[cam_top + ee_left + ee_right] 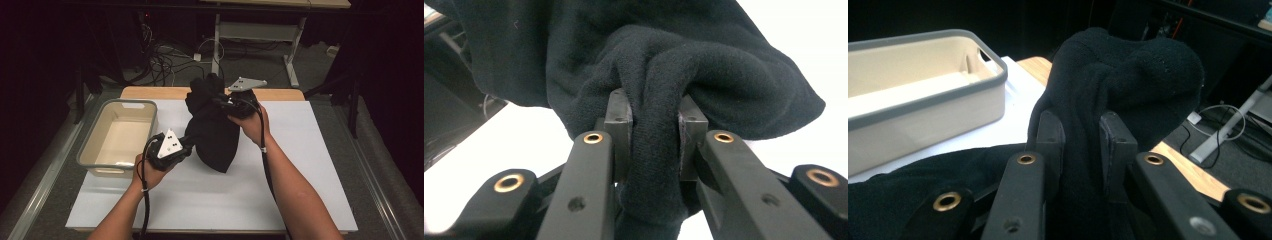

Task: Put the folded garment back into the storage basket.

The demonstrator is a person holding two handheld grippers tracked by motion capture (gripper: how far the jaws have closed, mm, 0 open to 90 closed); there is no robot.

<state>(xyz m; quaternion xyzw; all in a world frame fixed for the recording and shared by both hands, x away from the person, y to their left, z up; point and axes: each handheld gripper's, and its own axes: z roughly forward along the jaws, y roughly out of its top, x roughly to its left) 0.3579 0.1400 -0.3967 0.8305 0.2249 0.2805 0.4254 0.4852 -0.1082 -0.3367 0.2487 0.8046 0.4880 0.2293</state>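
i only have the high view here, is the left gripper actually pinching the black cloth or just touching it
Observer: Pinching it. In the left gripper view a fold of the black cloth is squeezed between the left gripper fingers.
Operator: and the right one
Observer: The right gripper is likewise clamped on a bunched fold that pokes up above its fingers.
Operator: anything in the bin
Observer: The right gripper view shows the beige bin with a grey rim; the part of its inside in view looks empty.

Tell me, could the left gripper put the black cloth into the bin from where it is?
Probably yes. The left gripper is shut on the black cloth right beside the bin, which is open-topped and looks empty. The right gripper also grips the cloth and would have to follow or let go.
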